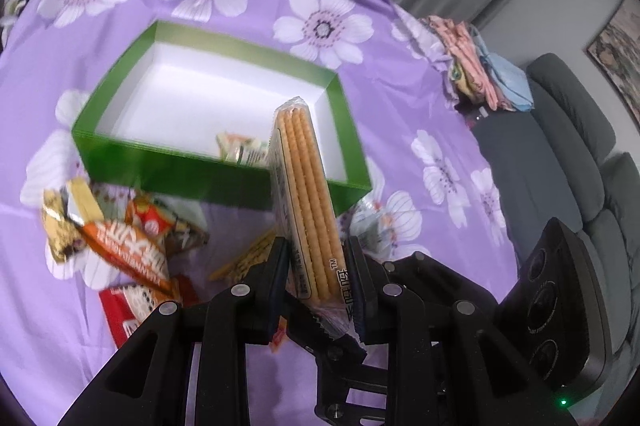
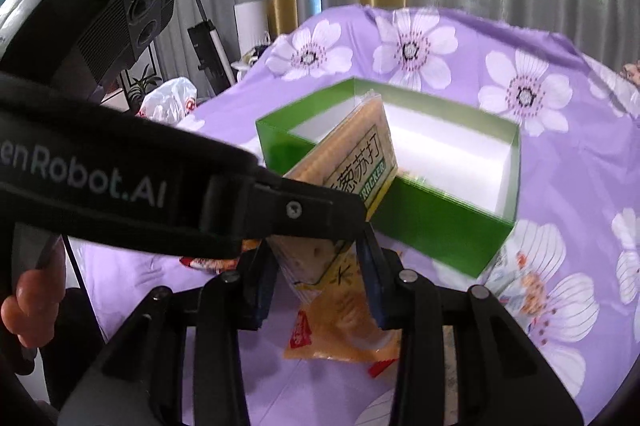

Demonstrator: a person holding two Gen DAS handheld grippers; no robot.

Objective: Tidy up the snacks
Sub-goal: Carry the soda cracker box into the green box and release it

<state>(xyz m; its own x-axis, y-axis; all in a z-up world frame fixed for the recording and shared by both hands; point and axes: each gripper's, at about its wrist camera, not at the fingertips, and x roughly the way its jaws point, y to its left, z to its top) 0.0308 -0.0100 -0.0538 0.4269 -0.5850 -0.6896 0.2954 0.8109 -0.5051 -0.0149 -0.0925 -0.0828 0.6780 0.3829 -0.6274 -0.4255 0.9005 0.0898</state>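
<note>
A pack of crackers (image 1: 306,202) is held upright in the left hand-held gripper (image 1: 318,282), whose jaws are pressed shut on the pack's lower end, at the centre bottom of the left wrist view. In the right wrist view a second, yellow-labelled cracker packet (image 2: 320,258) stands between the pads of the right hand-held gripper (image 2: 316,266); the jaws are narrowed onto it and the pads appear to press its sides, though the left device crossing the frame hides part of it. The green box (image 1: 224,174), open and white inside, lies on the flowered purple cloth of the table (image 1: 400,130) just beyond both packs, with one small wrapped snack (image 1: 240,150) already in its near corner. More loose snacks (image 1: 120,238) are piled at the lower left. The step in hand is judged to be the carrying of two packs to the box. Next, each pack must be brought over the near green wall, lowered onto the white floor and released.
</note>
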